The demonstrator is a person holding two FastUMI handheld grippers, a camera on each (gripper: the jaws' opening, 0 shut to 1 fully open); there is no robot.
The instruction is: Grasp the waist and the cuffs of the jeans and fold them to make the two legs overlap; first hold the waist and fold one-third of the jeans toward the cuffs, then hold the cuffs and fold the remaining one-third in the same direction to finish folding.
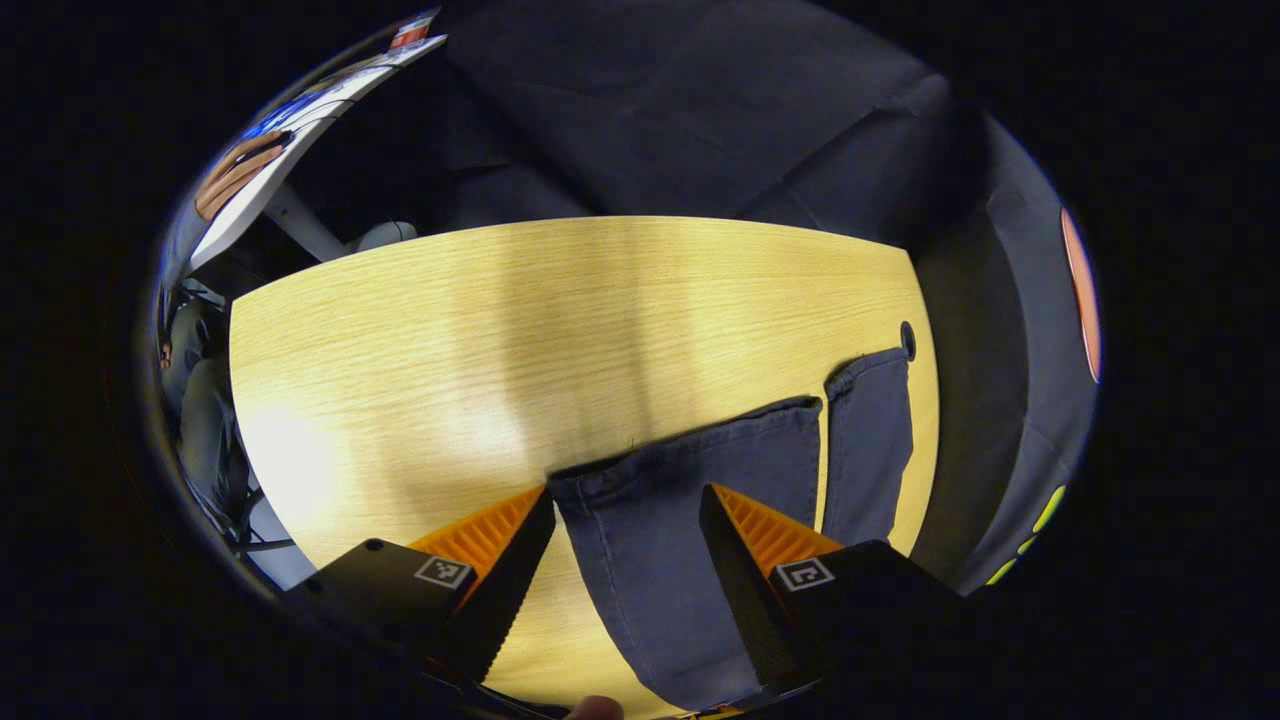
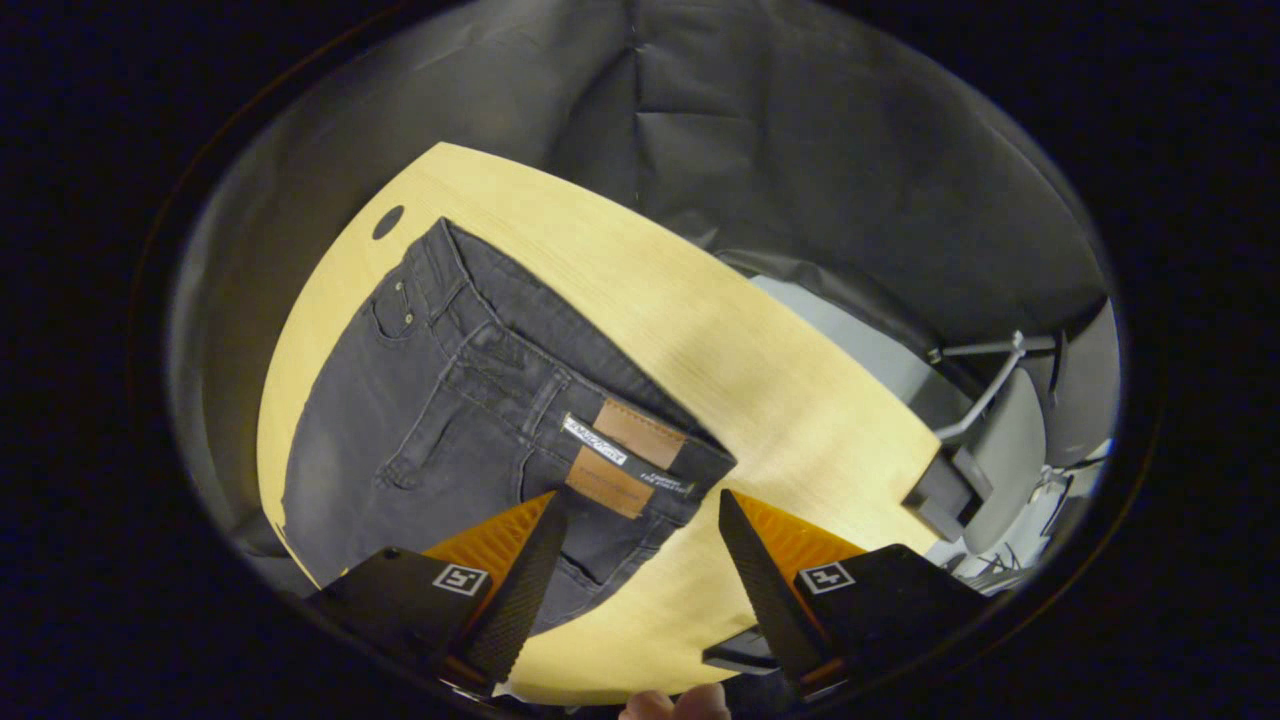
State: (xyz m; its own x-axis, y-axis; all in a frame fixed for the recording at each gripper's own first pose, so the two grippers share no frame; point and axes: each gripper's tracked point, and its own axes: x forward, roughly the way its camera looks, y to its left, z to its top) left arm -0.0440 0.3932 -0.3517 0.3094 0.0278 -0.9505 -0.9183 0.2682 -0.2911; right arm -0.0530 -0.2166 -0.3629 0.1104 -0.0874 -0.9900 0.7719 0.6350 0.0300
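Dark grey jeans lie flat on a light wooden table [image 1: 420, 330]. In the left gripper view the two leg cuffs [image 1: 740, 440] point away from me, the nearer leg [image 1: 650, 560] running down between my fingers. My left gripper [image 1: 627, 505] is open and hovers over that leg's cuff end. In the right gripper view the waist [image 2: 560, 400] with its leather patch [image 2: 640, 432] lies ahead and left, the seat and pockets [image 2: 400, 420] spreading left. My right gripper [image 2: 640, 510] is open above the waistband's near corner, nothing between its fingers.
The table's far edge [image 1: 600, 222] meets the black cloth wall. A round cable hole [image 2: 388, 221] sits at the table corner past the waist. A grey chair [image 2: 1010, 440] stands off the table's right side. A fingertip shows at the bottom [image 2: 690, 705].
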